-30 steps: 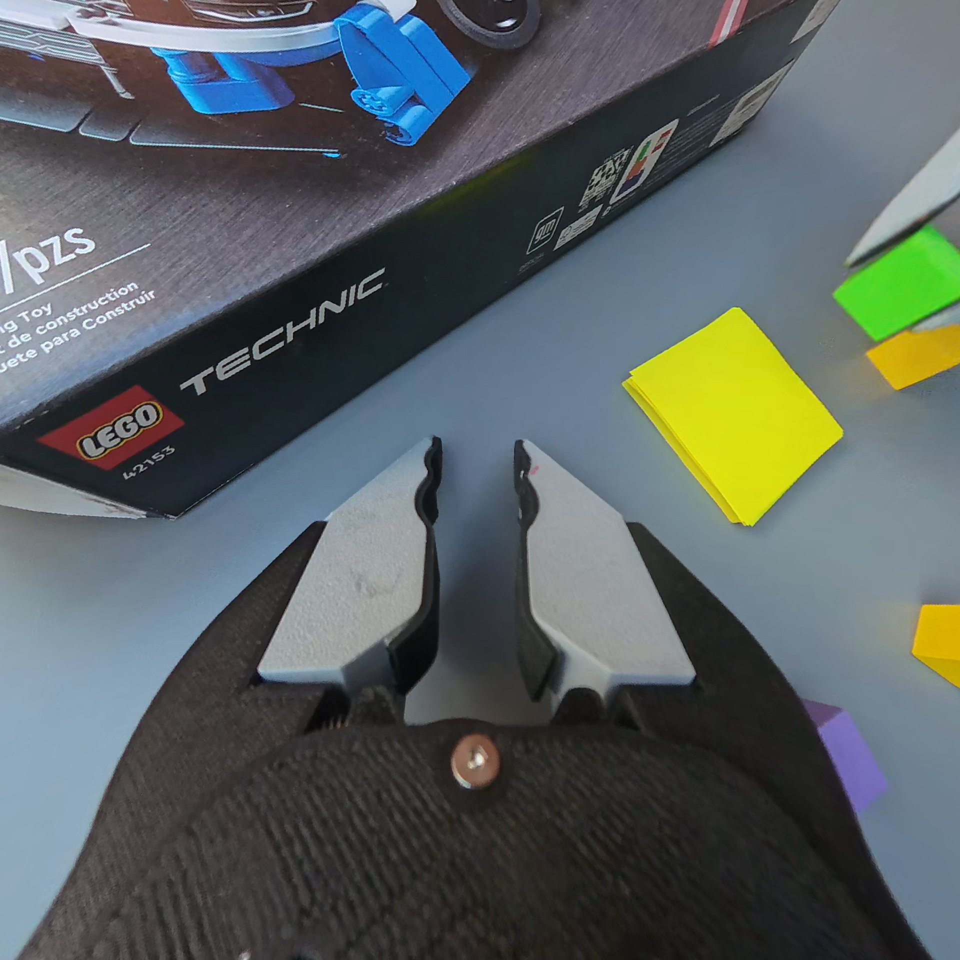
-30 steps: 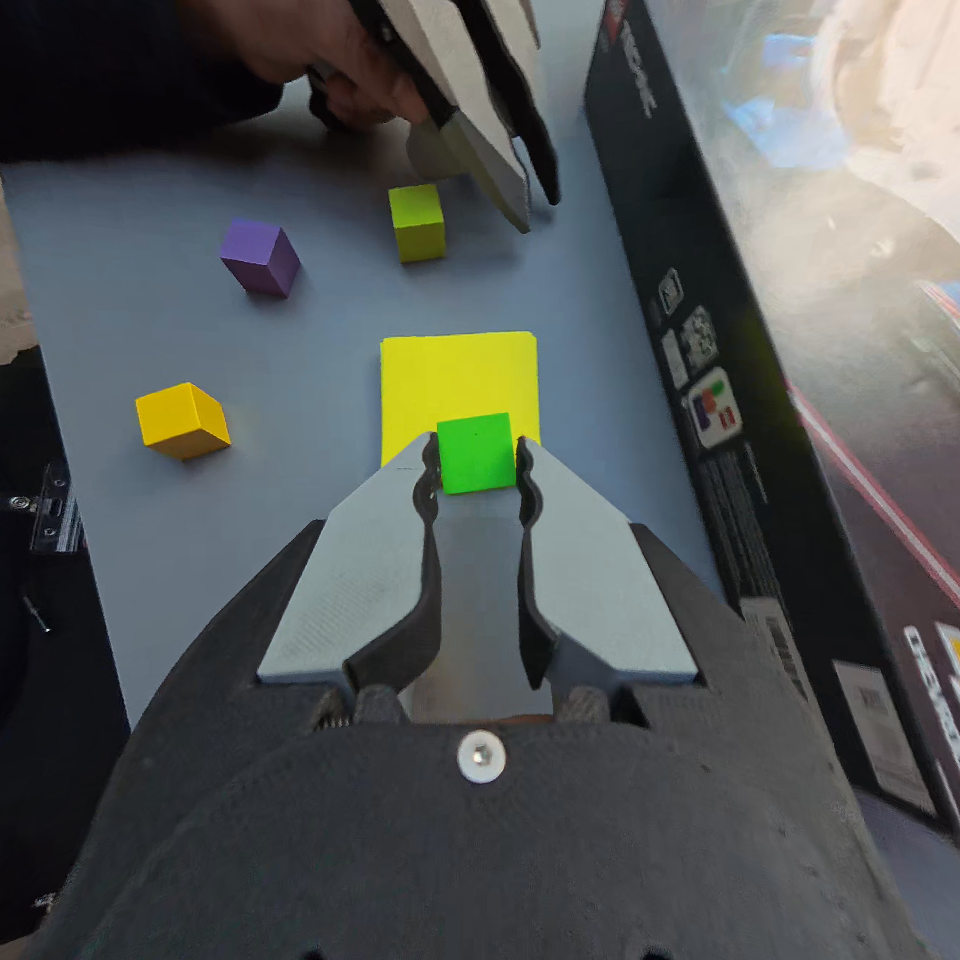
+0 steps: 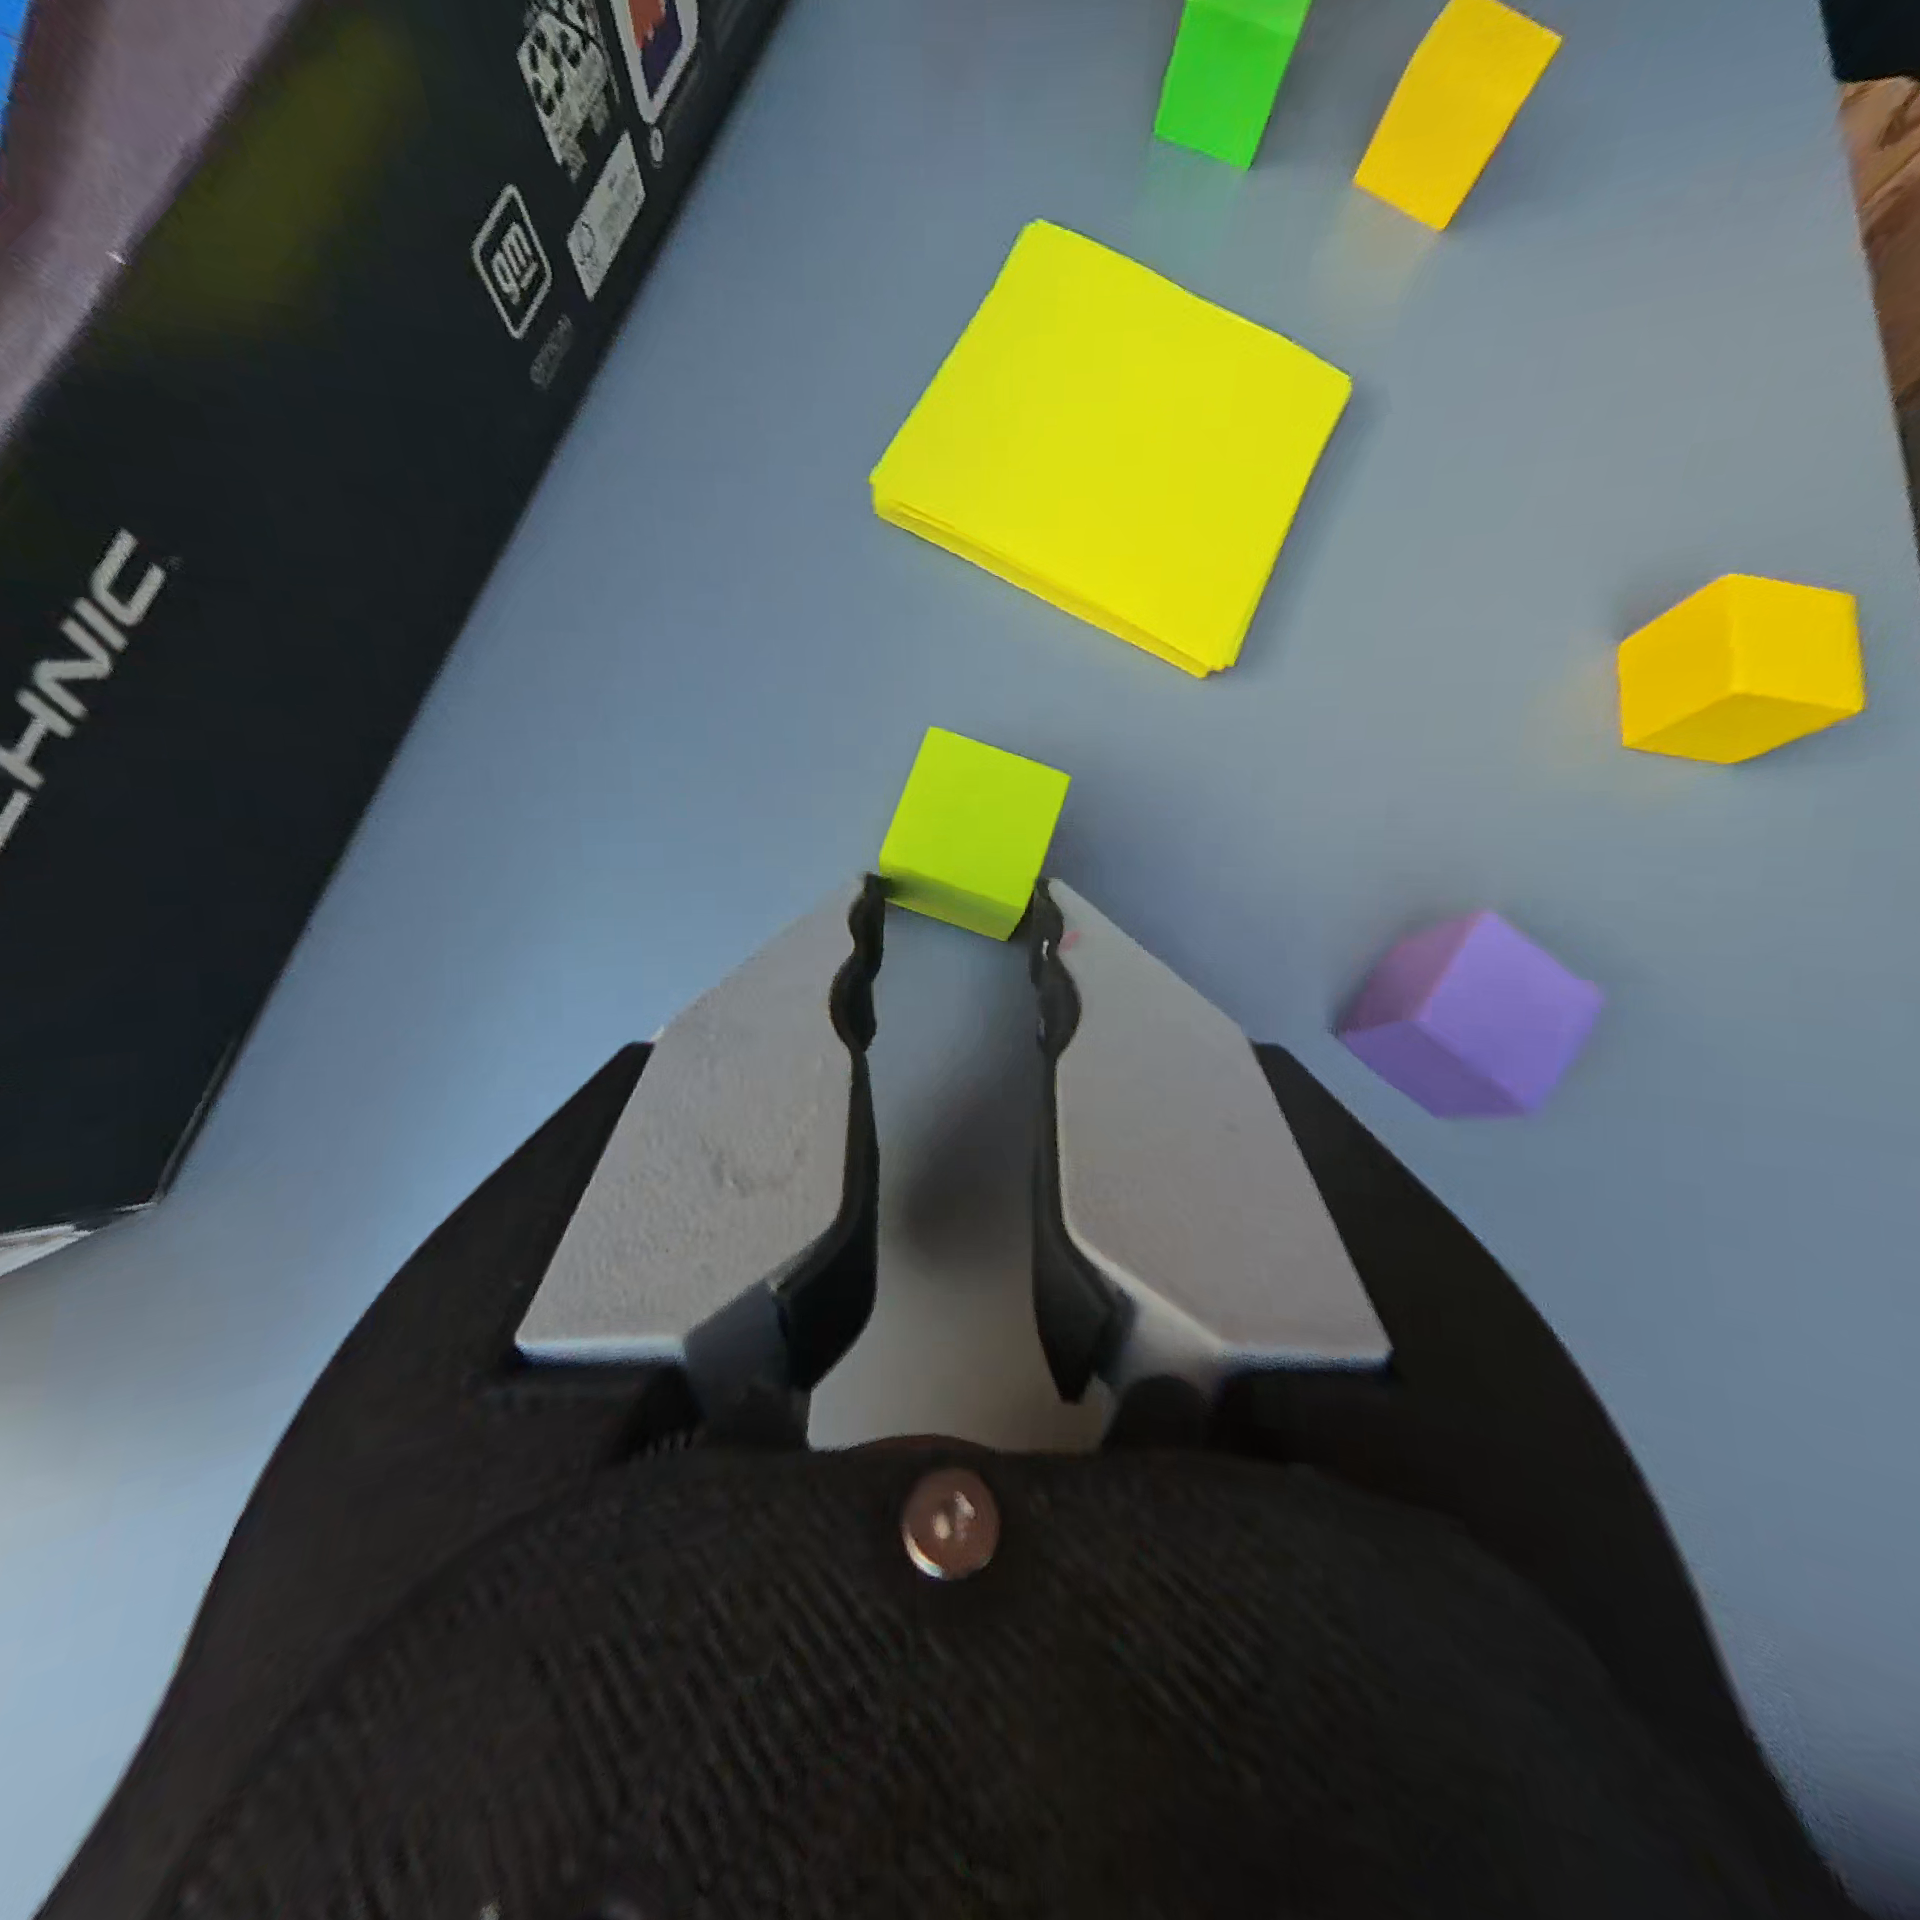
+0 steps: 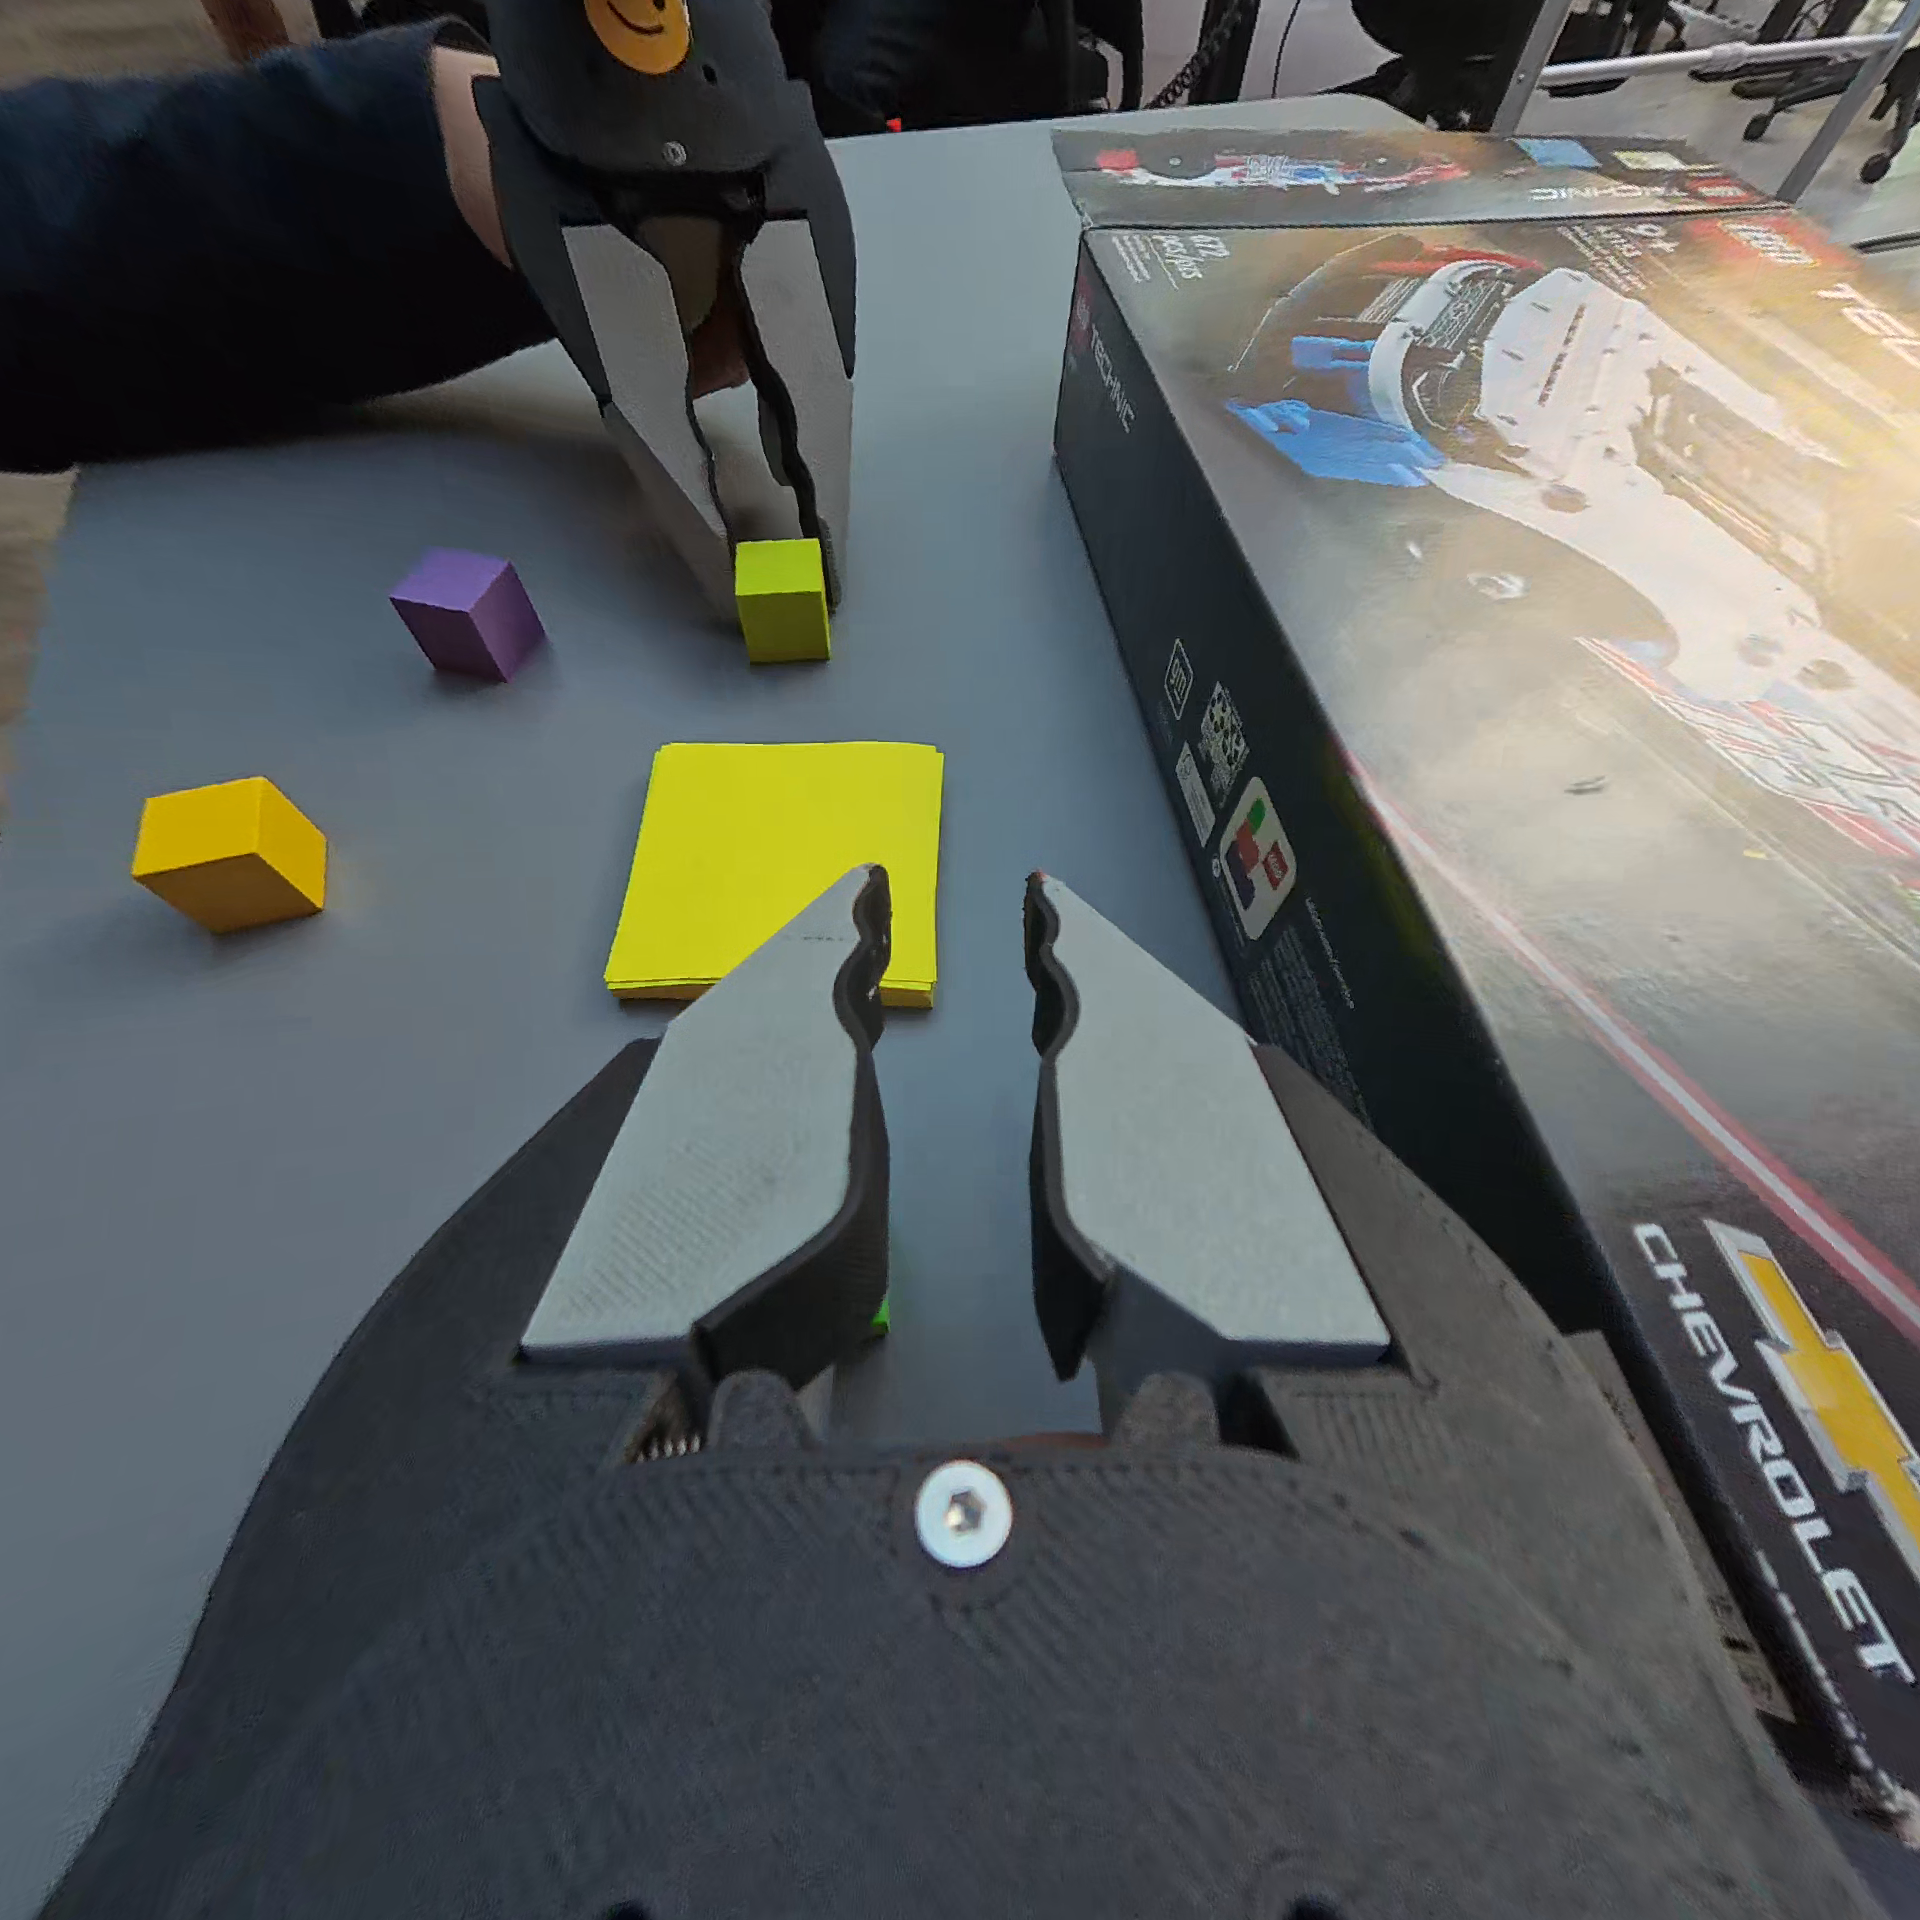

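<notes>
Left tongs [image 3: 956, 899] apparently pinching matte lime cube [image 3: 971, 831]; right tongs [image 4: 956, 883] bare.

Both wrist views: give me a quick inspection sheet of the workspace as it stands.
Surface: grey-blue tabletop, flat.
Things: lime-green cube; purple cube; orange-yellow cube; green block beside orange block; yellow sticky-note pad.
Clutter: large dark cardboard toy box along one edge.
Grippers: left tongs closed on the lime-green cube, which rests on the tabletop; right tongs open, empty, above the pad's near edge.
Cables: dark coiled cord beyond the far edge.
Surroundings: dark sleeve; furniture behind.
</notes>
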